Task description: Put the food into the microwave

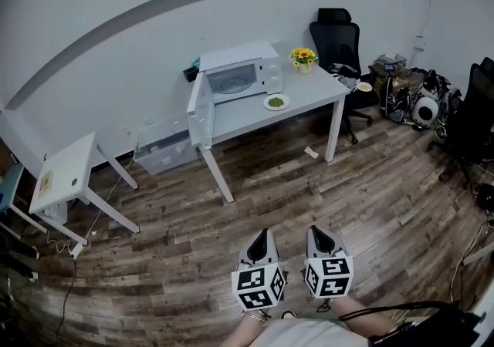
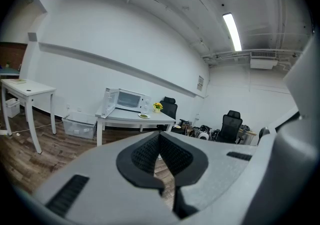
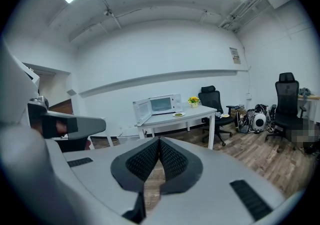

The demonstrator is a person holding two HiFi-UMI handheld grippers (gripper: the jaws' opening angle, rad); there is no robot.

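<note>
Approach stage: both grippers empty, food well off across the room.
Bottom centre of the head view: left gripper [image 1: 260, 234] and right gripper [image 1: 318, 231], side by side over the wood floor [image 1: 193, 261], each with its jaws closed tip to tip and nothing between them (each gripper's own view confirms this). Upper centre: white table [image 1: 312, 91] carrying the plate of green food [image 1: 276, 102], which sits just right of the microwave [image 1: 241, 74]. The microwave door [image 1: 199, 112] is swung fully open to the left. A pot of yellow flowers [image 1: 303, 58] stands behind the plate. Advice: close the distance first and spread one gripper's jaws before reaching. Take the plate by its rim, hold it level, and slide it left into the cavity, clear of the door.
</note>
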